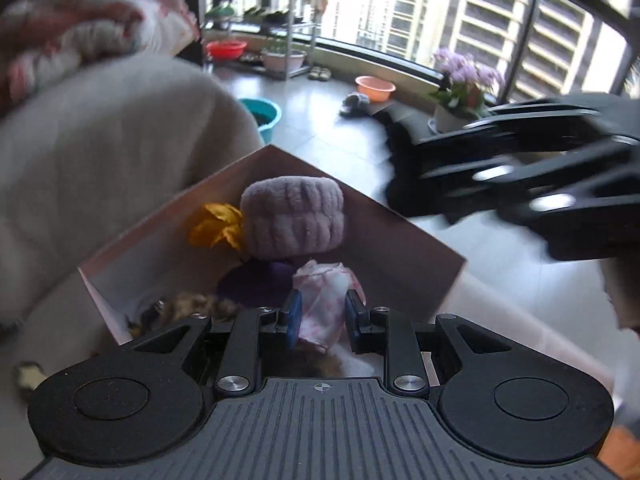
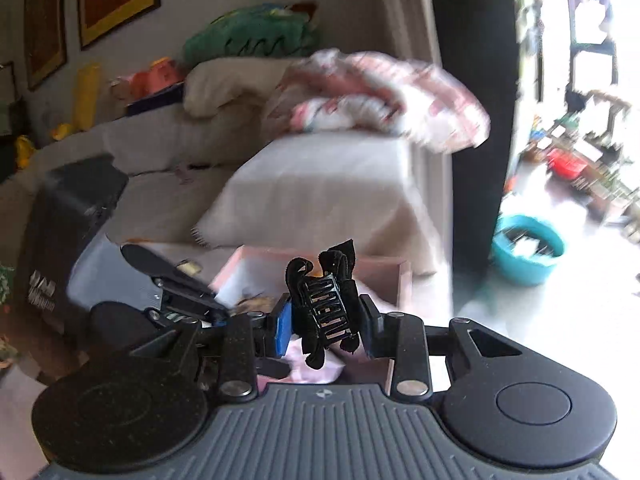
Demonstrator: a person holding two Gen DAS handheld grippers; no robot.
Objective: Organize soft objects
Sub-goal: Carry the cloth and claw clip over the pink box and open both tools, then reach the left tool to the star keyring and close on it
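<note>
Through the left wrist camera I see my left gripper (image 1: 319, 318) hanging over an open pink cardboard box (image 1: 404, 240). Its jaws are parted a little, and a crumpled scrap of pink-and-white cloth (image 1: 326, 300) sits between the blue pads (image 1: 295, 314). I cannot tell whether the pads still press on it.

Deeper in the box lies a fluffy lilac band (image 1: 294, 216), ribbed and rolled into a fat cylinder. Just beside it, to its left, is a yellow fabric flower (image 1: 216, 226) with crinkled petals. Below them rest something soft and dark purple (image 1: 256, 282) and a brown furry piece (image 1: 200, 306), partly hidden by the gripper.

The box stands against a sofa (image 1: 100, 152) draped in a cream, nubby cover. A rumpled pink-and-white quilt (image 1: 80, 32) lies on top of it, blurred.

The right gripper (image 1: 516, 176) shows at the right of this view as a blurred black shape above the glossy tiled floor (image 1: 320, 112).

Through the right wrist camera, my right gripper (image 2: 326, 320) has its jaws closed partway on a black hair claw (image 2: 324, 308). The claw is hard plastic with comb-like teeth and a velvety bow on top. It is clamped between the pads above the same pink box (image 2: 380, 268), whose thin rim shows behind it. The left gripper (image 2: 180, 292) reaches into the box from the left.
</note>
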